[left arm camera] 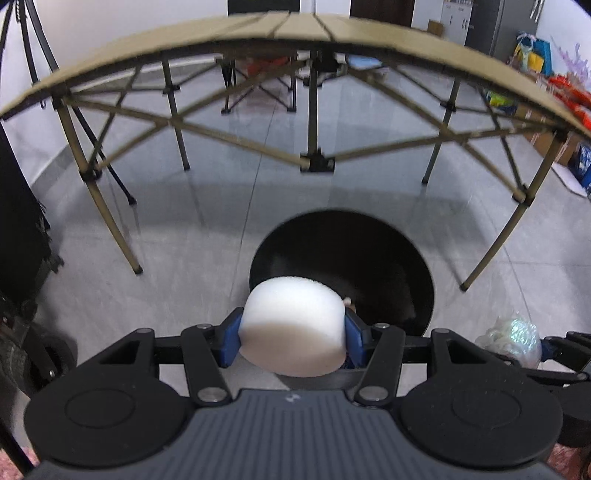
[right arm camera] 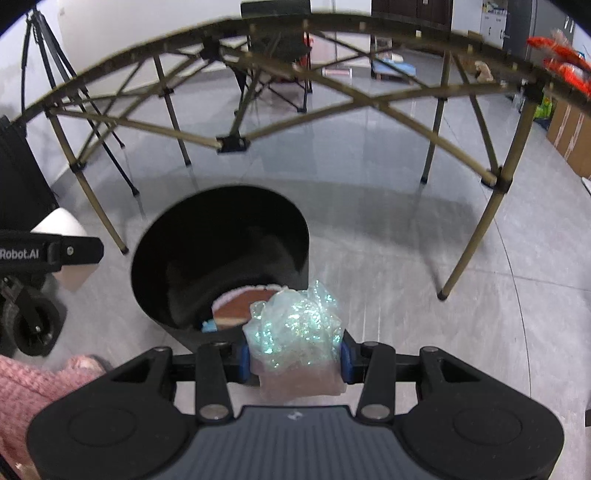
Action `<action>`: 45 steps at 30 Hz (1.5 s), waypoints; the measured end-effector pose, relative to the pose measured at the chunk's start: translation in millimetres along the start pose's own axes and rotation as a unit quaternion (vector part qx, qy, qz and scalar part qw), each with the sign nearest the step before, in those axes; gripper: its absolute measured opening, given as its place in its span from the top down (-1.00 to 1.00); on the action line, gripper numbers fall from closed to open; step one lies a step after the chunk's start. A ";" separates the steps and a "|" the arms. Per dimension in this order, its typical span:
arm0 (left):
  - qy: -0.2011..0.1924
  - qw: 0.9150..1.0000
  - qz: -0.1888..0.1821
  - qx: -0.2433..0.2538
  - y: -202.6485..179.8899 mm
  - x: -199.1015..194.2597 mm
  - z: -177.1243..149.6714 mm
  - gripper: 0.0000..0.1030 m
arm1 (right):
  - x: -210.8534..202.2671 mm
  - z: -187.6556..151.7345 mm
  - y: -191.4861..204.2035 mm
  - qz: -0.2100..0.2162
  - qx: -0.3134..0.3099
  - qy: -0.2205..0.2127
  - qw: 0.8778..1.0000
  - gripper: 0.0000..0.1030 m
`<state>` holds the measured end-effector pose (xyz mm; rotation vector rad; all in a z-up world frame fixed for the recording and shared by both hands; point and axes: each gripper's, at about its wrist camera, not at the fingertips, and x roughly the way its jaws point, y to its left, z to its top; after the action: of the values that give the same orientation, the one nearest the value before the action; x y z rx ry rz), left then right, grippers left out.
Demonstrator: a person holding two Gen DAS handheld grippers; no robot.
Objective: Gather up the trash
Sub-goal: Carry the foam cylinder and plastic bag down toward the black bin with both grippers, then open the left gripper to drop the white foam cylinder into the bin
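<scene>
My left gripper (left arm camera: 291, 338) is shut on a white foam cylinder (left arm camera: 293, 325), held above the near rim of a black round trash bin (left arm camera: 388, 258) on the floor. My right gripper (right arm camera: 294, 356) is shut on a crumpled iridescent plastic wrapper (right arm camera: 295, 325), held just right of the bin's near rim (right arm camera: 155, 306). The bin holds some trash at its bottom (right arm camera: 240, 304). The wrapper also shows at the right edge of the left wrist view (left arm camera: 513, 341). The foam cylinder shows at the left of the right wrist view (right arm camera: 61, 223).
A tan folding table (left arm camera: 295, 29) stands beyond the bin, its legs (left arm camera: 110, 221) and cross braces over the grey tiled floor. A black tripod (right arm camera: 44, 55) and wheeled cart (right arm camera: 33, 325) stand at left. Boxes and colourful packages (left arm camera: 569, 96) sit at right.
</scene>
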<state>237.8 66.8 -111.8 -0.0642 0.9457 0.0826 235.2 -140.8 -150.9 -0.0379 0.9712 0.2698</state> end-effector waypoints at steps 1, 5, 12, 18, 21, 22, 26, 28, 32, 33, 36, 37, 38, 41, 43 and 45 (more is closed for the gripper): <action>0.005 1.000 -0.001 0.000 0.7 4.7 -1.2 -0.08 | 5.0 -1.3 -0.5 -0.002 0.000 0.006 1.000 0.19; 0.035 0.999 0.003 0.000 4.1 29.6 -5.6 -0.08 | 21.7 -4.4 -3.3 -0.006 0.002 0.026 1.000 0.19; 0.074 0.997 0.004 -0.003 6.7 53.1 -8.8 -0.08 | 44.4 -5.2 -5.5 -0.008 0.006 0.049 0.999 0.19; 0.085 0.996 0.008 -0.006 5.6 57.2 -7.8 -0.08 | 53.0 -5.2 -7.7 -0.005 0.005 0.057 0.998 0.19; 0.089 0.996 0.010 -0.007 4.4 58.9 -6.8 -0.08 | 54.7 -6.5 -11.9 -0.006 0.012 0.059 0.998 0.19; 0.090 0.996 0.010 -0.007 4.3 59.7 -6.5 -0.08 | 54.8 -7.0 -13.6 -0.007 0.014 0.060 0.998 0.19; 0.092 0.996 0.011 -0.006 1.7 59.0 -5.0 -0.08 | 56.0 -8.4 -18.9 -0.011 0.022 0.061 0.998 0.19; 0.092 0.996 0.011 -0.005 -0.3 59.4 -4.7 -0.08 | 56.5 -9.0 -21.6 -0.012 0.026 0.062 0.998 0.19; 0.094 0.996 0.012 -0.004 -4.7 60.1 -2.9 -0.08 | 56.1 -10.2 -25.7 -0.014 0.030 0.061 0.998 0.19; 0.094 0.995 0.012 -0.004 -5.8 60.2 -2.1 -0.08 | 56.0 -10.5 -26.9 -0.015 0.031 0.061 0.998 0.19; 0.092 0.996 0.010 -0.006 -9.2 60.1 0.9 -0.08 | 55.4 -11.5 -30.2 -0.017 0.035 0.060 0.997 0.19; 0.091 0.996 0.009 -0.007 -10.7 59.6 2.8 -0.08 | 55.2 -11.7 -31.4 -0.018 0.037 0.060 0.997 0.19; 0.090 0.996 0.008 -0.008 -12.1 59.2 4.5 -0.08 | 55.2 -11.9 -32.2 -0.019 0.038 0.060 0.997 0.19; 0.086 0.996 0.005 -0.010 -17.6 57.6 9.8 -0.08 | 55.0 -12.8 -36.5 -0.022 0.042 0.058 0.997 0.19; 0.083 0.996 0.003 -0.012 -21.0 57.4 13.5 -0.08 | 54.8 -13.2 -39.2 -0.025 0.046 0.057 0.997 0.19; 0.081 0.997 0.002 -0.014 -23.8 57.2 17.2 -0.08 | 54.8 -13.3 -42.7 -0.029 0.049 0.056 0.997 0.19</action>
<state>287.3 47.1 -147.8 -0.0960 1.1073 0.0956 264.0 -172.5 -207.2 0.0090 1.0910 0.1685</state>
